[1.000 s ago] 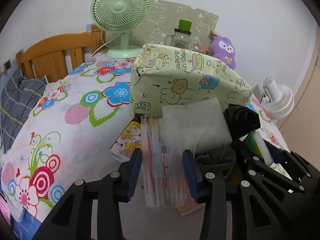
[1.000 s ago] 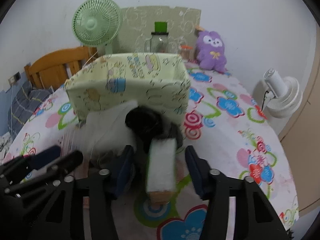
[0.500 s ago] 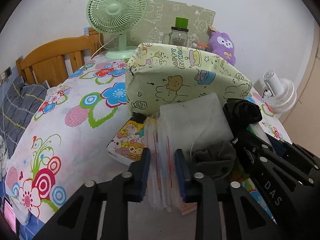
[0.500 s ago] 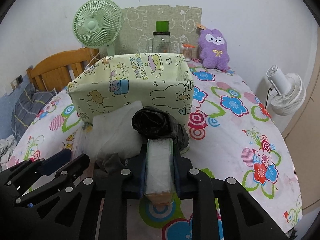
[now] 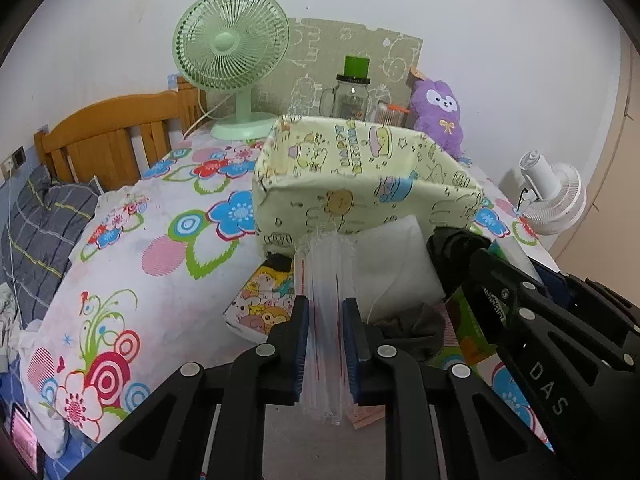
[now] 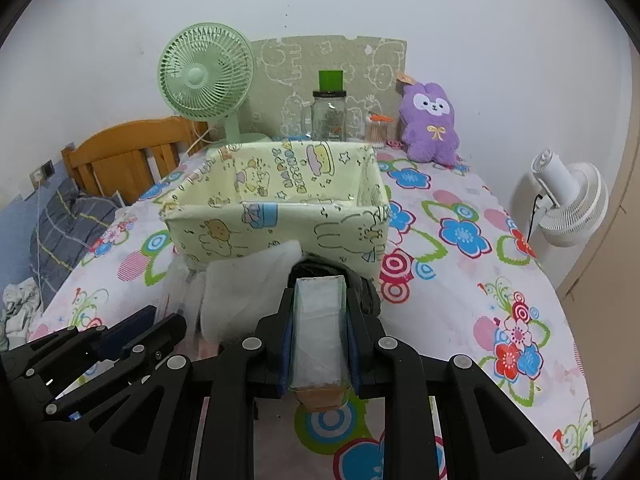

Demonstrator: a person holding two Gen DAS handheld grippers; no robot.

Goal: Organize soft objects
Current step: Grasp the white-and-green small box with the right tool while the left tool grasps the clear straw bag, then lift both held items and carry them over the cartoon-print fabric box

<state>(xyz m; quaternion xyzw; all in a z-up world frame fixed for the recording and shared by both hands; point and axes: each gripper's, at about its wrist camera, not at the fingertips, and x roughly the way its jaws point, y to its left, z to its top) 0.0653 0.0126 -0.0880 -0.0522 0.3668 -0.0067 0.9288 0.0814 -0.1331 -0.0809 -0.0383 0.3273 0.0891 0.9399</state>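
We start with the two soft things now in our grip. The stack of clear plastic bags [image 5: 326, 312] stands on edge between the blue pads of our left gripper [image 5: 326, 344], and the pads press its sides flat; a second ago those jaws stood wide on either side of it, so the left grip has only just closed. The wrapped pack of white tissues [image 6: 318, 332] sits squeezed between the pads of our right gripper [image 6: 318, 344], which were also apart a second ago. That pack now looks slightly raised off the flowered sheet [image 6: 460, 280], its brown end hanging free below the jaws, whereas the bags' lower edge is still close to the sheet.

Both things lie at the near edge of the small heap in front of the fabric box [image 6: 276, 216]. Between them in that heap we see a white pillow-like pad [image 5: 394, 264], a black crumpled bag [image 5: 456, 246], a dark grey cloth [image 5: 414, 330] and a cartoon-printed packet [image 5: 260, 300], none of them held.

The box stands just beyond the heap, open at the top, and what we see of its inside looks empty. Behind it, well apart along the wall, are a green fan [image 5: 230, 52], a glass jar [image 5: 352, 94] and a purple plush toy [image 5: 438, 114].

We judge that the grasping step is done for both hands. What remains is to lift each item over the near wall and let it go inside. The bags are slippery and floppy, so they may slide or sag out of the grip on the way.
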